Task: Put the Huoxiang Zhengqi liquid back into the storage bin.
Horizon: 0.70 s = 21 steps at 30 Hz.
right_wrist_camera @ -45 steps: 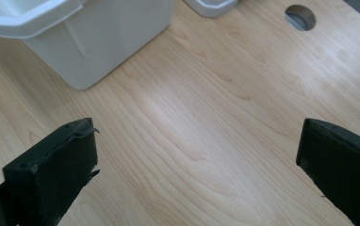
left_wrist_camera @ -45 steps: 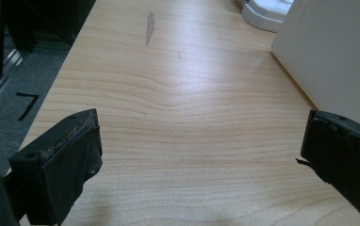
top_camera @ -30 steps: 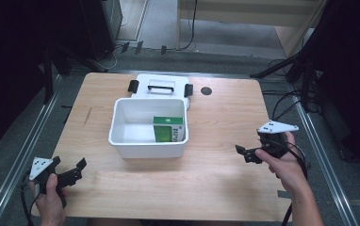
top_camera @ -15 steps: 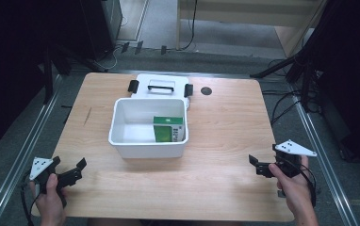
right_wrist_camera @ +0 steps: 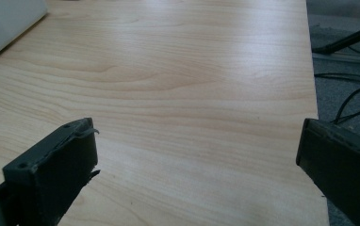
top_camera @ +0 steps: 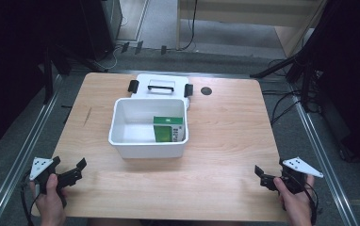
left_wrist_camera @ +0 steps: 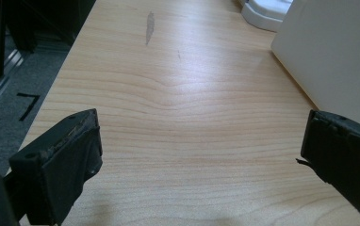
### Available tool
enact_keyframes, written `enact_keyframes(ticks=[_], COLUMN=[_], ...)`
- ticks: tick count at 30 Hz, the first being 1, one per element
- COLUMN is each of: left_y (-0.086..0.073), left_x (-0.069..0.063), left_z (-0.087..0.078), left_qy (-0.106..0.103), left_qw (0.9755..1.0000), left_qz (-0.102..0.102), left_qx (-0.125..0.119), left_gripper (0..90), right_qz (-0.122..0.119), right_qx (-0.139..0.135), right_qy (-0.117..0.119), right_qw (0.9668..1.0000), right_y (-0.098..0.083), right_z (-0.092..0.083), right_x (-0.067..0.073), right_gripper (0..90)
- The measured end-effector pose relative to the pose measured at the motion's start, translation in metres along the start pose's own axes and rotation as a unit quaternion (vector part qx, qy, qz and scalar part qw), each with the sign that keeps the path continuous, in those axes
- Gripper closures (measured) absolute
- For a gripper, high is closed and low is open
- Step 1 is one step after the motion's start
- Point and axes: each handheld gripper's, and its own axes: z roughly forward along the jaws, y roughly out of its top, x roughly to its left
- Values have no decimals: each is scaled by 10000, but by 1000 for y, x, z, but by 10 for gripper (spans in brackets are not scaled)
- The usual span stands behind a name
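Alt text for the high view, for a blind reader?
A white bin holding a green box sits mid-table, its lid behind it. The open left gripper and right gripper rest at the near corners.

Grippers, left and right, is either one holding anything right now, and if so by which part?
Nothing is held. The left gripper and right gripper both have open jaws over bare table, apart from the white bin with the green box inside.

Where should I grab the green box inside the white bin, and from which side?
Probably from straight above: the green box stands upright against the white bin's right wall, so its top edge is the free part. Close the open right gripper across its thin faces.
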Motion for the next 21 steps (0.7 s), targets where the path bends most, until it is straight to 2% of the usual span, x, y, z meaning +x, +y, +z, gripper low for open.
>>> enact_keyframes(ticks=[5,7,12,21], left_y=[0,0,0,0], left_x=[0,0,0,0], left_z=[0,0,0,0], left_qy=[3,2,4,-2], left_qw=[10000,10000,10000,10000], left_qz=[5,3,3,24], left_qx=[-1,-3,-3,1], left_gripper=[0,0,0,0], right_qz=[173,348,562,688], right_qx=[-97,-215,-352,-428], right_qy=[-52,-156,-225,-277], right_qw=[9998,9990,9975,9963], right_y=[-12,-20,-28,-40], right_z=[-5,-9,-13,-19], right_x=[-3,-6,-10,-17], right_gripper=[0,0,0,0])
